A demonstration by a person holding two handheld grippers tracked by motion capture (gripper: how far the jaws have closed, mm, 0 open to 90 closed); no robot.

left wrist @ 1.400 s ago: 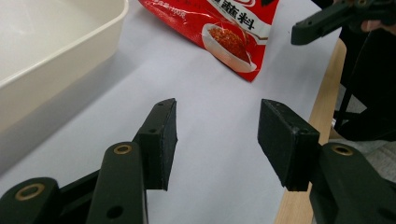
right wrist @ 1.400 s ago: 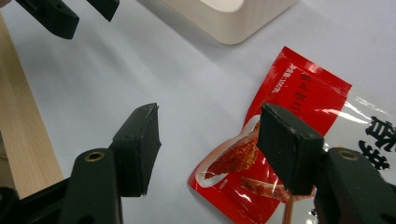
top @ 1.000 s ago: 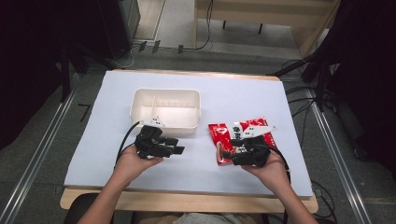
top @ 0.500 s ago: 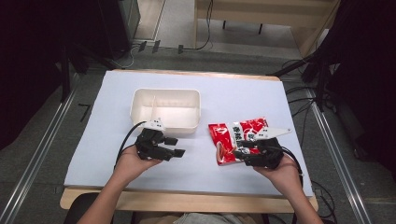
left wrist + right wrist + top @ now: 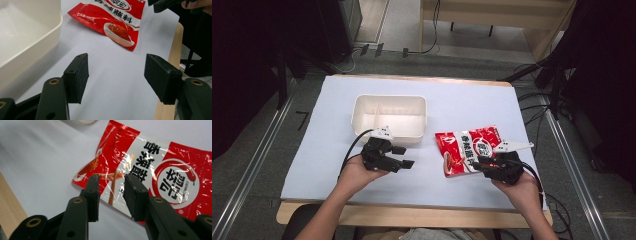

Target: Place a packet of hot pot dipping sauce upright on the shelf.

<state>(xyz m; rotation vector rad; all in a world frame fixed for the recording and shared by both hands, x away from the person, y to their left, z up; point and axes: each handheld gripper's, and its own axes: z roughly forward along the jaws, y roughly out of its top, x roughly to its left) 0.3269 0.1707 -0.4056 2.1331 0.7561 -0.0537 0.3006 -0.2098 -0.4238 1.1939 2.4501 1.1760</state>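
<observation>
A red and white seasoning packet [image 5: 467,147] [image 5: 117,17] [image 5: 160,170] lies flat on the white table cover, right of centre. My right gripper [image 5: 479,162] [image 5: 112,187] hovers over the packet's near edge. Its jaws have just been closing and stand a narrow gap apart, with the pads not pressing on the film. My left gripper [image 5: 404,156] [image 5: 116,75] rests to the left, pointing towards the packet. Its jaws have just been opening and stand wide, with only bare table between them. The right gripper [image 5: 162,3] is also in the top corner of the left gripper view.
A white two-compartment plastic container [image 5: 389,97] [image 5: 50,32] stands just beyond my left gripper. The table's wooden front edge [image 5: 412,215] runs close behind both hands. Cables and dark stands lie on the floor around the table.
My right hand has shifted to the right along the packet's near edge and its jaws have narrowed. The left jaws have spread wider, with that hand staying put.
</observation>
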